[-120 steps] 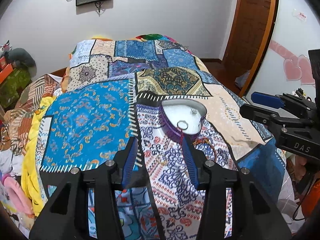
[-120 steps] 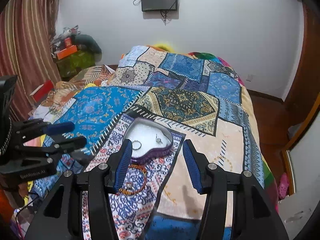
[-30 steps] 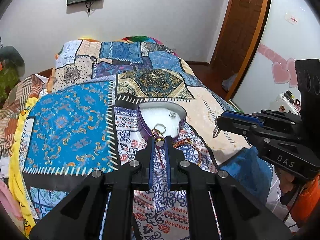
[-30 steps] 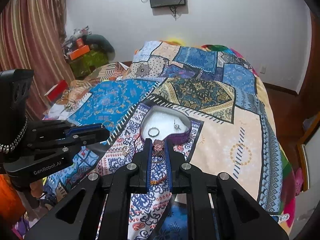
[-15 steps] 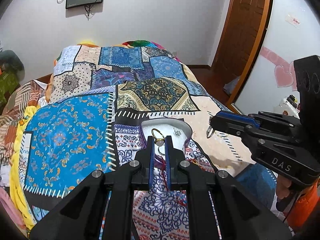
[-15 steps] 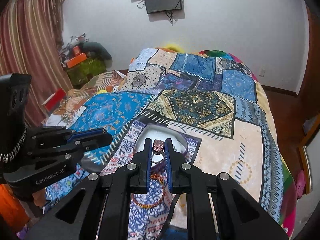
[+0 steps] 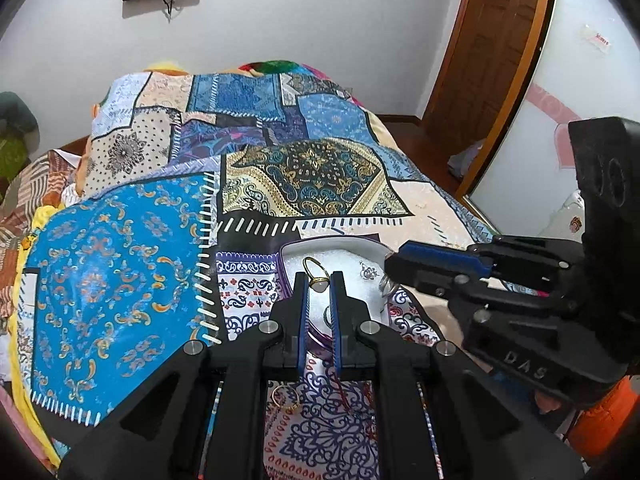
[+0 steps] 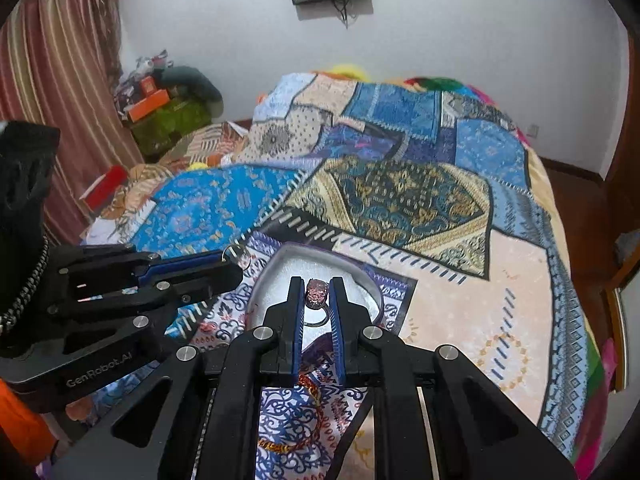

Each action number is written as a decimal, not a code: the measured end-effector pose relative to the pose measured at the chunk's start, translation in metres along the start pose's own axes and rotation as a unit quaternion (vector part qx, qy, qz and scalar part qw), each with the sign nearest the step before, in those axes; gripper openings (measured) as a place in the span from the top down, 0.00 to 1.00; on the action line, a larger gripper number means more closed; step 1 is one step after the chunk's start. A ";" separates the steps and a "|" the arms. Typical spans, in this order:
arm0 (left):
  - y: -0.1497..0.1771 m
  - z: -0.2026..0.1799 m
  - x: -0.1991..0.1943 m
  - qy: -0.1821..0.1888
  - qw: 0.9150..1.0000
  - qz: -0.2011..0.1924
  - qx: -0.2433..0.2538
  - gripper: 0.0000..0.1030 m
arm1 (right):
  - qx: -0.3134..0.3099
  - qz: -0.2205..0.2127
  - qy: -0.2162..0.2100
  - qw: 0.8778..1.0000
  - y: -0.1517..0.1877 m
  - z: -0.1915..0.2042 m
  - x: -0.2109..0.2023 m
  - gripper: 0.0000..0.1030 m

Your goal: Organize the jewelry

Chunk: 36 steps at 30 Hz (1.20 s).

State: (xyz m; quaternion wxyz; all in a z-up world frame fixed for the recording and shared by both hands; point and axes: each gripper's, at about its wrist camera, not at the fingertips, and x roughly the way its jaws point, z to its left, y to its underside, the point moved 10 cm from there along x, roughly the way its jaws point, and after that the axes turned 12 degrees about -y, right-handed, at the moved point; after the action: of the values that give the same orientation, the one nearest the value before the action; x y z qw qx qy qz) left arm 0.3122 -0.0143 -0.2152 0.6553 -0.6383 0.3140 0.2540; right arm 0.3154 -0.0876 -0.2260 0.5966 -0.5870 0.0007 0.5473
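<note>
Left gripper (image 7: 319,285) clamps a gold ring (image 7: 313,271); right gripper (image 8: 317,295) pinches a red-stone ring (image 8: 316,293). Both hang directly over the heart-shaped box (image 7: 340,245) at frame centre, release straight below

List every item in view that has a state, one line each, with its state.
left gripper: shut on gold ring
right gripper: shut on pink-stone ring
heart-shaped box: open, no lid on, earring inside
gold hoop: loose on bedspread
</note>
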 end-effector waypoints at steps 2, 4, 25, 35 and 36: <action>0.001 -0.001 0.006 0.001 1.000 0.004 0.003 0.92 | 0.001 0.008 -0.002 1.000 0.002 -0.002 0.005 0.89; 0.001 -0.003 0.010 0.002 1.000 0.007 0.006 0.92 | 0.000 0.014 -0.002 1.000 0.005 -0.003 0.009 0.89; 0.005 -0.003 0.024 -0.001 1.000 0.020 0.014 0.92 | -0.010 0.042 0.007 0.999 0.013 -0.008 0.017 0.89; 0.002 0.005 0.010 -0.012 1.000 0.009 0.003 0.91 | -0.019 0.045 0.014 0.999 0.015 -0.004 0.012 0.85; 0.002 0.006 0.008 -0.013 1.000 0.007 0.004 0.91 | -0.020 0.044 0.015 0.999 0.014 -0.003 0.011 0.81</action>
State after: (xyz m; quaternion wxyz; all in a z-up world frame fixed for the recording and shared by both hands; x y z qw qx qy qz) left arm 0.3170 -0.0093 -0.2224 0.6598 -0.6304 0.3108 0.2658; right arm 0.3129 -0.0868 -0.2436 0.5598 -0.6068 0.0243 0.5638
